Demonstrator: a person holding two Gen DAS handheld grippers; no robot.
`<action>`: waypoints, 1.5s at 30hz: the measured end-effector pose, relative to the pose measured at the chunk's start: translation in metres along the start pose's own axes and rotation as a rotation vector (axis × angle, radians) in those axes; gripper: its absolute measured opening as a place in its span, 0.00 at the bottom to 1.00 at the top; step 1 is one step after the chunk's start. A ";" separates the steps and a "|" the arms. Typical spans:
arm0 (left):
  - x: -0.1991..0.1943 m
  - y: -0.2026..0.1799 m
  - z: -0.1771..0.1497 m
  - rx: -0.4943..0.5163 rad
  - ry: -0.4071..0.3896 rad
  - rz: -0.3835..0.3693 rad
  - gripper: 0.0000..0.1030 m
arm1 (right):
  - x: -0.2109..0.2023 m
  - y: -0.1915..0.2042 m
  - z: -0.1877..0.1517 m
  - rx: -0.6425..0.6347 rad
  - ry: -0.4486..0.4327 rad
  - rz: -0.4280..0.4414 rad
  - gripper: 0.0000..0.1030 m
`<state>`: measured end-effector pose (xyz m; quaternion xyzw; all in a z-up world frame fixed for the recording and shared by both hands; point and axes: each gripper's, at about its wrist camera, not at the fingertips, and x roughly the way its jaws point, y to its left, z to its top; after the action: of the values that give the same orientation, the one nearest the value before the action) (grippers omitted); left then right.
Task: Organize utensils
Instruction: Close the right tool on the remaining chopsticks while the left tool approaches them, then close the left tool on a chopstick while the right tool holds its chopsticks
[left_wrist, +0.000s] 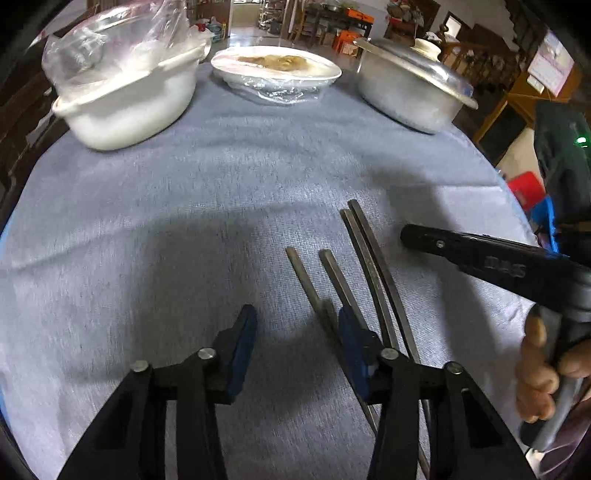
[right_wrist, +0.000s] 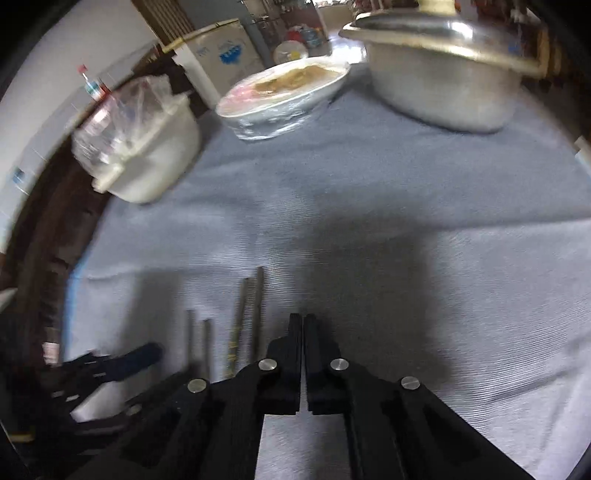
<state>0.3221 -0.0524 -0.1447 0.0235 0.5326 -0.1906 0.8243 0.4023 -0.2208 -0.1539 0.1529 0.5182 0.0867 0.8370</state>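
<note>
Left wrist view: your left tongs (left_wrist: 297, 332) hang spread apart over the grey-clothed tabletop (left_wrist: 184, 221), gripping nothing. Just right of them four chopsticks (left_wrist: 364, 266) lie side by side on the cloth. Further right, your right tongs (right_wrist: 303, 325) sit pressed together, empty.

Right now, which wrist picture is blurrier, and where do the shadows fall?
Right wrist view: motion blur smears the metal pot and white pot. Left wrist view: sharper, with a broad shadow on the grey tablecloth near the chopsticks.
</note>
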 end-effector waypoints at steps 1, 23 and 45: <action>0.001 -0.001 0.001 0.015 0.003 0.015 0.38 | -0.002 -0.001 0.000 0.010 -0.001 0.024 0.04; 0.004 -0.002 0.011 0.234 0.046 0.064 0.23 | 0.028 0.045 0.022 -0.136 0.073 -0.056 0.05; 0.008 0.003 0.020 0.225 0.048 0.072 0.30 | 0.031 0.061 0.018 -0.217 0.122 -0.124 0.23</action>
<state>0.3429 -0.0568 -0.1436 0.1396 0.5264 -0.2186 0.8097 0.4333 -0.1575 -0.1514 0.0237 0.5644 0.0994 0.8192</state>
